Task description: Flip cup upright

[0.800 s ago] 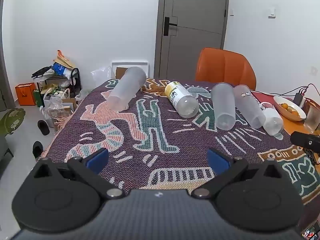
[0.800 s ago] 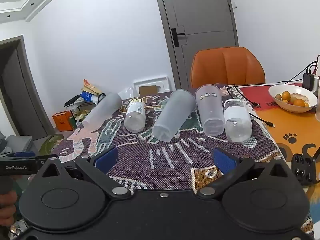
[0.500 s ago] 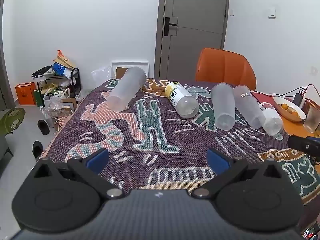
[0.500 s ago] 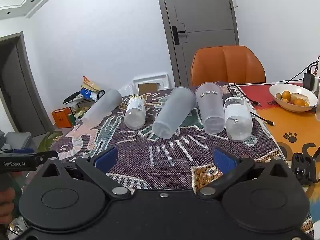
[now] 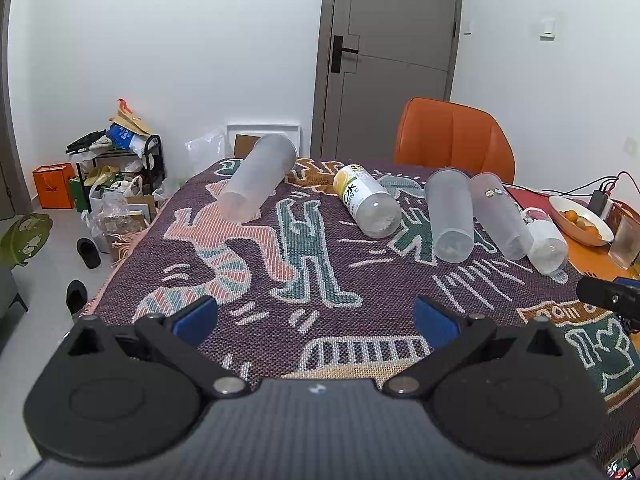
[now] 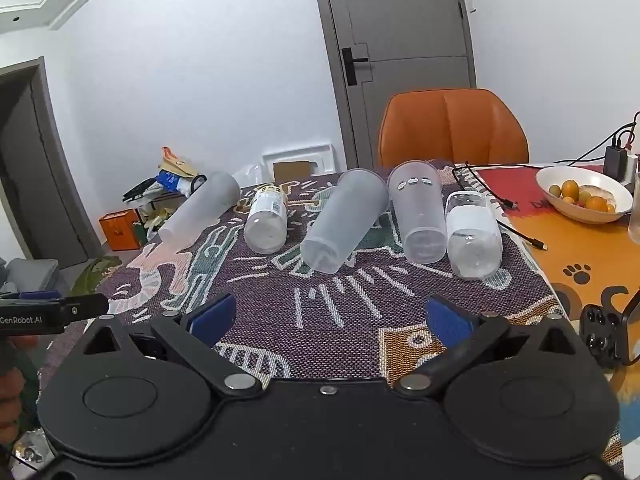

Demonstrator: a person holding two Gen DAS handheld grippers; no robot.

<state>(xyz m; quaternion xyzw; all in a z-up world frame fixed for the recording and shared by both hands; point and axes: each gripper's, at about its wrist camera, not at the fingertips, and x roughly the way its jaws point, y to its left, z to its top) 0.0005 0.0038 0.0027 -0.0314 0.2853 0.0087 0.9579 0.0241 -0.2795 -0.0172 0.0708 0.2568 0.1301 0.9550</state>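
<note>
**Flip not started: all cups on their sides**

Five clear cups [image 6: 342,220] lying in a row across far half of patterned bench [image 6: 360,304], none upright. Left hand-held gripper [image 5: 314,316] & right hand-held gripper [image 6: 330,316] both spread wide, empty, well short of cups, near bench edge.
</note>
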